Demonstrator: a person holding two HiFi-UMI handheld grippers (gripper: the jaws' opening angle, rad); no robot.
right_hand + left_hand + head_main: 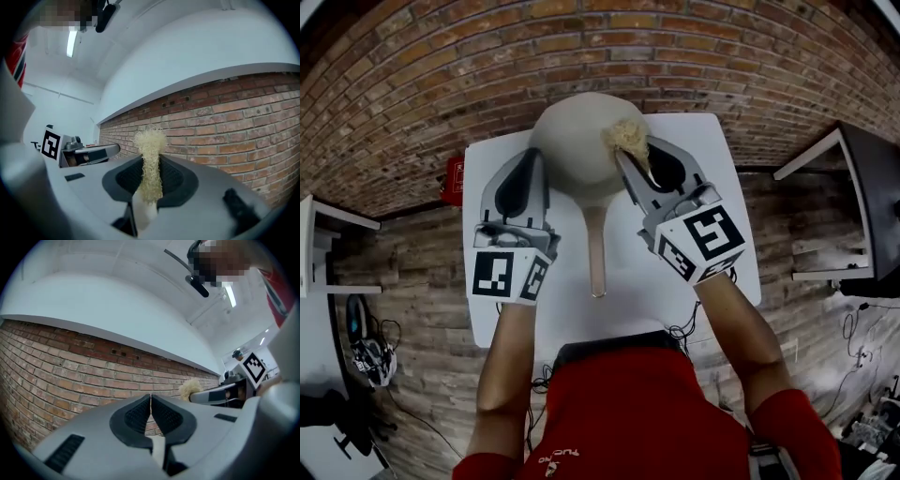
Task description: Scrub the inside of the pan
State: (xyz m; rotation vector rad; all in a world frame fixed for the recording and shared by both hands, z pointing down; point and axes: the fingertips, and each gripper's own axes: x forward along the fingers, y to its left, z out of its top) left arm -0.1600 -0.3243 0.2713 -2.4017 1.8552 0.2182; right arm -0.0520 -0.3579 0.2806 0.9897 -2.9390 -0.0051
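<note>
Right tongs clamp a pale scrubber at the pan's right edge; left tongs, closed, sit at its left.

No word reads clearly. The red shirt, nearest of all, bears small white lettering (upside down, too blurred to spell out). The left gripper and right gripper carry black-and-white square markers, patterns rather than letters.

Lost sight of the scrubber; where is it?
The scrubber is pinched in the right gripper, at the right edge of the pan in the head view.
</note>
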